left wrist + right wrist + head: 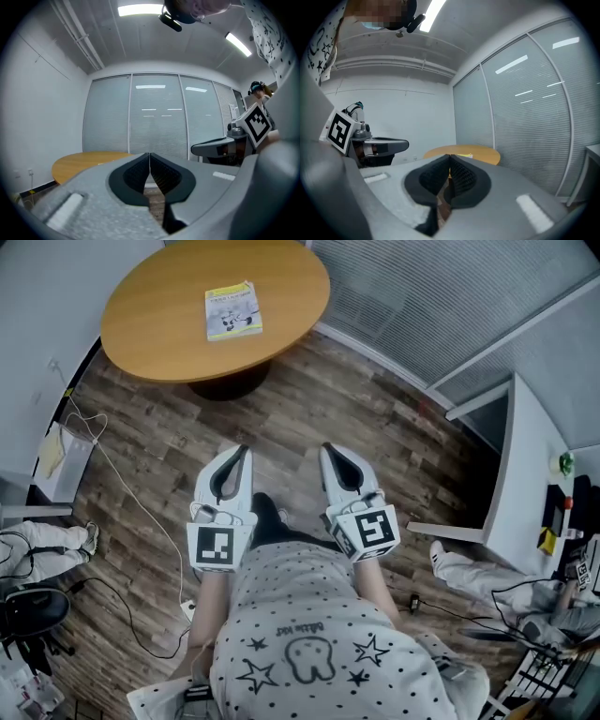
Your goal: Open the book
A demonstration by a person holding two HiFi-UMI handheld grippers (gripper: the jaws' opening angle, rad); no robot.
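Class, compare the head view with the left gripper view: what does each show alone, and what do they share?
Head view alone: the closed book and a white cable. Left gripper view alone: the ceiling lights. Both: the round wooden table, the left tongs, shut, and the right tongs.
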